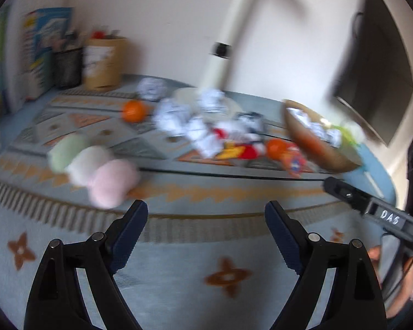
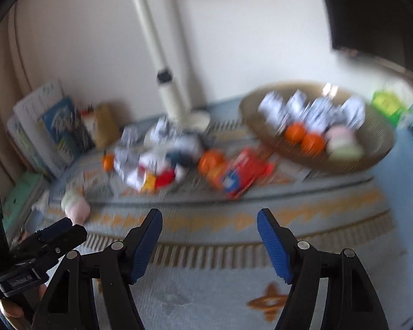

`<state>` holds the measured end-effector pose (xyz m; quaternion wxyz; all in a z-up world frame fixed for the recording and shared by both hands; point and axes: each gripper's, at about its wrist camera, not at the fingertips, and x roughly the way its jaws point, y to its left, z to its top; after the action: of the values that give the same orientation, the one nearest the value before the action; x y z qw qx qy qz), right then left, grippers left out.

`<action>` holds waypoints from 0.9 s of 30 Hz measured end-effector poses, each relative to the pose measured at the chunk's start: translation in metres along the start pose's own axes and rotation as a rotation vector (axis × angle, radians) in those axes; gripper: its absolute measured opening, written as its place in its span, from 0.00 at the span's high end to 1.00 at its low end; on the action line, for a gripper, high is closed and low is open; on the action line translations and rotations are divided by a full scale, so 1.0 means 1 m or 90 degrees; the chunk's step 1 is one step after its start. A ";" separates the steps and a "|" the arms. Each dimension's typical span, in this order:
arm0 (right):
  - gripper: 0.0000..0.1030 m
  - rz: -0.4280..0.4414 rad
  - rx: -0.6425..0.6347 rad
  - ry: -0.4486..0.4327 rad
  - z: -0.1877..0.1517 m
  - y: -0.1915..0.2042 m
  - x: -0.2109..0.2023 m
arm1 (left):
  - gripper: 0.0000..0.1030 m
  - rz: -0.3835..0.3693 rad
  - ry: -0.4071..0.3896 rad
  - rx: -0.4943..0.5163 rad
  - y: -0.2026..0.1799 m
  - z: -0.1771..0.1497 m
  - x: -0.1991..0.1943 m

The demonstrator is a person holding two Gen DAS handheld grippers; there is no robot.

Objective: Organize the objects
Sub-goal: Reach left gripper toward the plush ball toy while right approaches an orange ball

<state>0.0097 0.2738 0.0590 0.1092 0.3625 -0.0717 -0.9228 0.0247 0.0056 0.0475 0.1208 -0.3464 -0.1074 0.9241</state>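
Basket [image 2: 377, 148] ahead; both tools angled down, gaping.

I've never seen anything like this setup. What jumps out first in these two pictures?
Probably the messy heap of crumpled paper balls in the middle of the patterned blue tablecloth, with oranges and a red snack packet scattered around it. To the right, a shallow woven basket already holds more paper balls and two oranges. In the foreground, the left gripper and right gripper both stand open and empty.
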 end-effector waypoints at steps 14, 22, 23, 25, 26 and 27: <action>0.30 -0.015 0.047 0.027 -0.011 -0.021 0.022 | 0.13 -0.010 -0.015 -0.056 0.017 -0.001 -0.003; 0.30 -0.001 0.110 0.028 -0.011 -0.039 0.022 | 0.13 -0.008 -0.022 -0.094 0.028 0.000 -0.005; 0.30 -0.004 0.115 0.025 -0.010 -0.040 0.021 | 0.13 -0.006 -0.030 -0.104 0.032 0.000 -0.009; 0.30 -0.004 0.135 0.023 -0.007 -0.045 0.020 | 0.13 -0.003 -0.037 -0.135 0.046 0.003 -0.016; 0.30 -0.004 0.151 0.027 -0.005 -0.047 0.020 | 0.13 0.007 -0.037 -0.157 0.060 0.007 -0.020; 0.30 0.002 0.172 0.038 -0.001 -0.050 0.022 | 0.13 0.013 -0.040 -0.176 0.070 0.009 -0.023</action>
<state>-0.0125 0.3167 0.0334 0.0628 0.4011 -0.1922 -0.8934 0.0251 -0.0686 0.0484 0.0591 -0.3319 -0.2342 0.9119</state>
